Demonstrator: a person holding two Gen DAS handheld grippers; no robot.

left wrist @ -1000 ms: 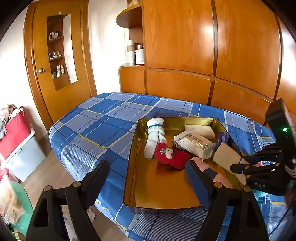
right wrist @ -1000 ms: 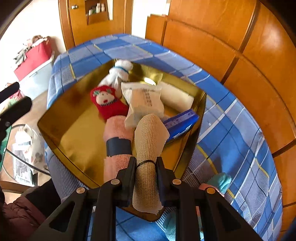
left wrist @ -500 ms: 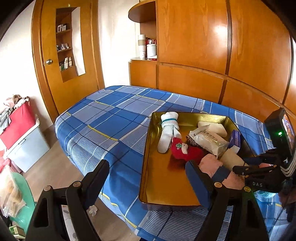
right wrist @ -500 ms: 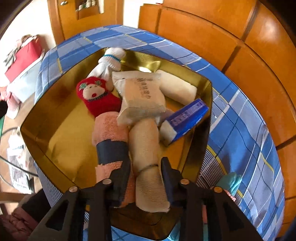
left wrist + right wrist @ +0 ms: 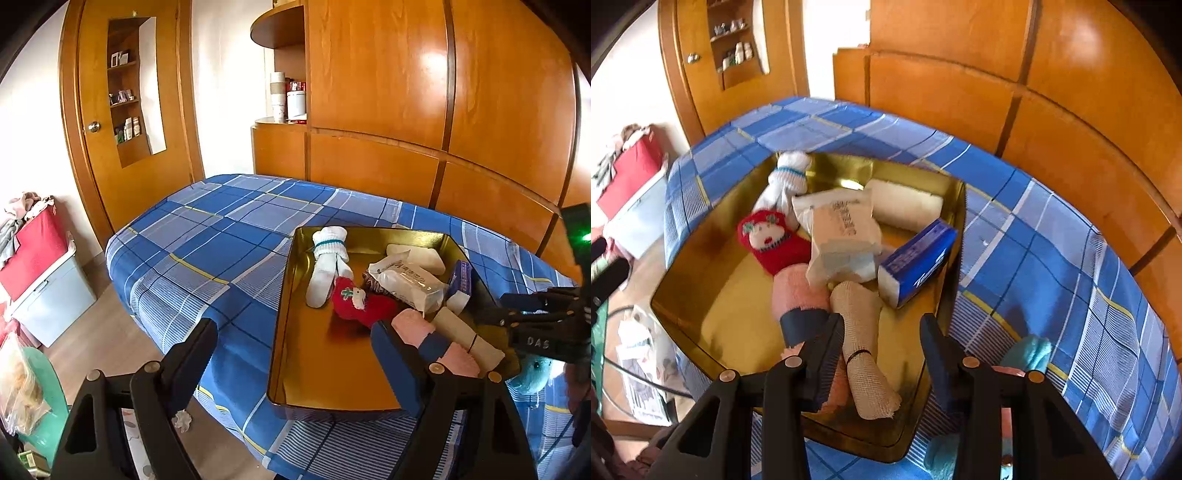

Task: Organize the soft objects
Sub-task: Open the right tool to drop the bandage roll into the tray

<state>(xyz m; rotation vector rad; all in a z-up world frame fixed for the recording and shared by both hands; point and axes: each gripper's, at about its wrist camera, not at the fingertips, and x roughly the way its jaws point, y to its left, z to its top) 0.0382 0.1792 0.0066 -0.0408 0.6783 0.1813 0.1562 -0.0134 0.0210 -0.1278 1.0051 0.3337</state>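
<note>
A gold tray (image 5: 713, 210) on the bed holds a white sock (image 5: 786, 177), a red face sock (image 5: 768, 240), a tissue pack (image 5: 842, 236), a white roll (image 5: 905, 203), a blue tissue box (image 5: 916, 258), a pink rolled towel (image 5: 794, 295) and a beige bandage roll (image 5: 860, 310). My right gripper (image 5: 882, 328) hangs over the tray's near end. Its jaws are opening, and the beige roll lies loose by the left finger. My left gripper (image 5: 293, 332) stands wide open and empty at the tray's (image 5: 284, 295) left side. The right gripper (image 5: 524, 310) shows there at the right.
A blue plaid bed cover (image 5: 207, 240) lies under the tray. A teal soft item (image 5: 1030, 350) rests on the bed right of the tray. Wooden wardrobe panels (image 5: 369, 92) stand behind. On the floor at left are a red box on a grey bin (image 5: 44, 273).
The right gripper let go of the beige roll, which now lies in the tray beside the pink towel. Its jaws spread apart and drew back a little. The left gripper stayed open.
</note>
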